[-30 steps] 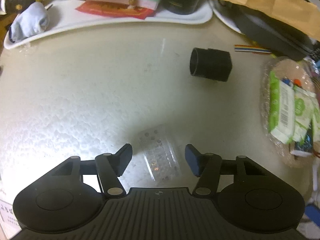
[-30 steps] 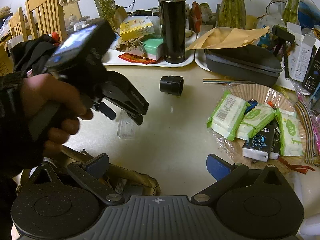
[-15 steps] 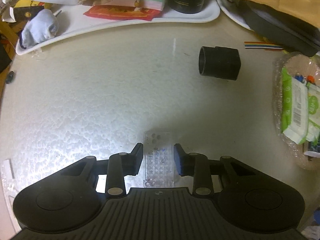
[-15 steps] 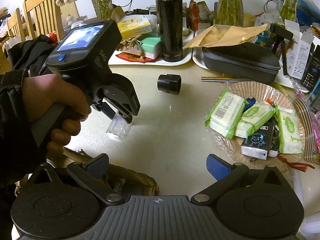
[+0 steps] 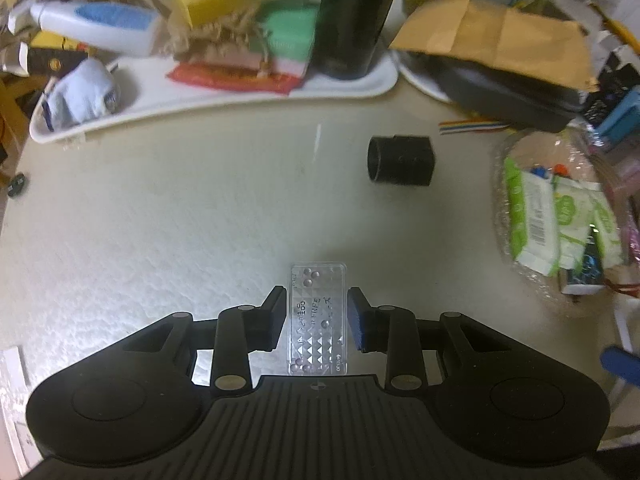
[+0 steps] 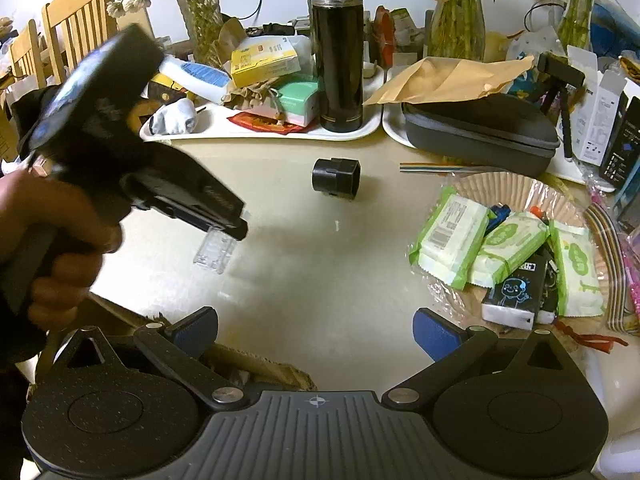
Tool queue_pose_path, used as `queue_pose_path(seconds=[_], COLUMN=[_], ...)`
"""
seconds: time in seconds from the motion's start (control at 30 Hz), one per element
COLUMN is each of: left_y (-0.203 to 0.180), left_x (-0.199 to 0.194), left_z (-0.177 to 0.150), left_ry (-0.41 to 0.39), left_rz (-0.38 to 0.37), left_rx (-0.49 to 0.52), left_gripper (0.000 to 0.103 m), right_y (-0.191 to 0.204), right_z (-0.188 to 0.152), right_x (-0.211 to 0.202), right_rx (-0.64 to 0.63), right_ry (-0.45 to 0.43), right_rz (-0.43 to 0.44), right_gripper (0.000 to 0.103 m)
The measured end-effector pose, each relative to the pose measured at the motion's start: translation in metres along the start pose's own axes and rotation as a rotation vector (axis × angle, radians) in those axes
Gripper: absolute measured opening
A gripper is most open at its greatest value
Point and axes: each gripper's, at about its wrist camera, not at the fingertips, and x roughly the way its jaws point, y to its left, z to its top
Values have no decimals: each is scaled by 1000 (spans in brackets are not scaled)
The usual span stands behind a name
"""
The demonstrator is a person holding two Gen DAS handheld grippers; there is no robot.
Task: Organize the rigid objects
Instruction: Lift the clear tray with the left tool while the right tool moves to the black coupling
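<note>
The left gripper (image 5: 318, 316), whose fingers stood apart around the clear plastic case (image 5: 318, 320) a second ago, is now clamped on its long sides and lifts it off the worktop (image 5: 180, 208): the pick is complete, placement remains. The right gripper (image 6: 316, 330) waits, fingers apart and empty; the black adapter tube (image 5: 400, 160) lies well ahead.

**Black Handheld Grippers With Blue Pads**

The left gripper (image 5: 318, 316) was matte black plastic, with two round housings joined by a ribbed central plate bearing a small crosshair mark. Silver screw heads dotted its linkage arms, and one finger (image 5: 358, 322) carried a dark blue pad. The right gripper (image 6: 316, 330) matched it: the same ribbed plate, crosshair, silver screws and blue-faced fingers (image 6: 434, 334). Seen from the right wrist, the left unit had a pistol grip and a blurred blue screen on top. The person's hand (image 6: 60, 236) emerged from a dark sleeve (image 6: 12, 344).
</note>
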Motion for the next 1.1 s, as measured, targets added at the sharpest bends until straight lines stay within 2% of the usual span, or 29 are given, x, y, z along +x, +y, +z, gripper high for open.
queue_pose_path(seconds=[0.3,0.77,1.1], left_y=[18,39,54], left_x=[-39,-75,-92], left_z=[-13,-43,-64], left_ry=[-136,-276,-300], left_rz=[-36,-68,-84], left_rx=[37,104,97], left_gripper=[33,33,33], right_y=[6,5,11], right_z=[12,30,49], right_x=[9,30,56], right_rx=[-17,-11,-23], right_ry=[-18,-47,-92], right_rz=[-8,-16,-9], right_gripper=[103,103,103])
